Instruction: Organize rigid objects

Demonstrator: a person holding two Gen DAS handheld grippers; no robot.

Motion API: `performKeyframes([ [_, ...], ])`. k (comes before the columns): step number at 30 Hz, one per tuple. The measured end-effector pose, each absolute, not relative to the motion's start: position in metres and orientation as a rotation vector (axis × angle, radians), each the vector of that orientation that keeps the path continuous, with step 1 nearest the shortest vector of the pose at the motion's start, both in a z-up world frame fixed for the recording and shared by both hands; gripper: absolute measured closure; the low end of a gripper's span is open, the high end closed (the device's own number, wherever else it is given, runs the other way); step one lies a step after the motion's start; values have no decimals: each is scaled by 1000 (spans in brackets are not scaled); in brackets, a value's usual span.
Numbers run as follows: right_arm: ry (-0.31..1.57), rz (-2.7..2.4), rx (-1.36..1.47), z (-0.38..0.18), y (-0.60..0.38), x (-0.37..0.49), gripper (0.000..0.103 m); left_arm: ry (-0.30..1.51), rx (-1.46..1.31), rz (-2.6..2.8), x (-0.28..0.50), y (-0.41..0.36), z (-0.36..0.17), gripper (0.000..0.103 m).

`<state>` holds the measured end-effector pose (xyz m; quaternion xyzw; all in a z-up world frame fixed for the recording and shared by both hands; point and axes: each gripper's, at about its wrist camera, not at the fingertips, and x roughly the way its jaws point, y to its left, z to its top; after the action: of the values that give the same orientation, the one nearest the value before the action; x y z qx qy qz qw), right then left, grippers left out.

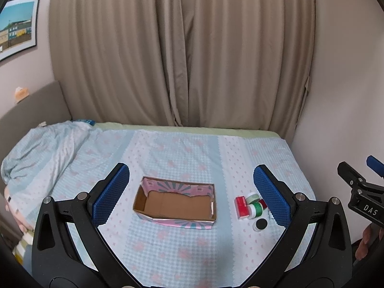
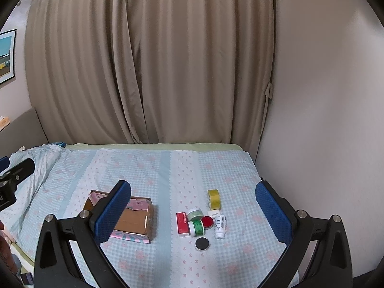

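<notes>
The small items lie clustered on the bed sheet (image 2: 216,168), ahead of the right gripper (image 2: 193,212) and between its spread fingers. A red box (image 2: 182,224) sits on the side of the cluster nearest the left finger, touching a green-sided jar (image 2: 196,228) lying on its side. A pale green jar (image 2: 195,214) lies just beyond those two. A red-lidded jar (image 2: 207,222) sits beside a white bottle (image 2: 220,226) that lies flat. A black-lidded jar (image 2: 202,243) stands nearest the tool, slightly apart. A yellow tape roll (image 2: 214,199) stands on edge at the far side, by a small white piece (image 2: 213,213).

An open cardboard box (image 1: 175,204), with pink patterned walls, rests ahead of the left gripper (image 1: 192,192), centred between its fingers; nothing is visible inside.

Both grippers are spread wide and hold nothing.

A beige curtain (image 1: 182,48) hangs behind the bed. A framed picture (image 1: 16,26) hangs on the wall to the far left.
</notes>
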<state>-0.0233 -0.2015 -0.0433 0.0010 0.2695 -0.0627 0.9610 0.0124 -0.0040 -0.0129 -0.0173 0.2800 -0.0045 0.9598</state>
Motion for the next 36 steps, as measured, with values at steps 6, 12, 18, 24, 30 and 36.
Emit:
performKeyframes([
  [6, 552, -149, 3, -45, -221, -17, 0, 610, -48, -19, 29, -18, -26, 0],
  [12, 597, -177, 19, -53, -261, -2, 0, 695, -45, -39, 60, -50, -49, 0],
  [18, 696, -200, 48, -89, -312, 28, 0, 846, -32, -87, 110, -99, -97, 0],
  [24, 834, -223, 87, -145, -353, 69, 0, 1042, -25, -158, 171, -149, -172, 0],
  [30, 978, -220, 114, -213, -378, 117, 0, 1217, -30, -221, 235, -178, -252, 0],
  [36, 1138, -189, 155, -293, -394, 159, 0, 1444, -49, -225, 292, -191, -346, 1],
])
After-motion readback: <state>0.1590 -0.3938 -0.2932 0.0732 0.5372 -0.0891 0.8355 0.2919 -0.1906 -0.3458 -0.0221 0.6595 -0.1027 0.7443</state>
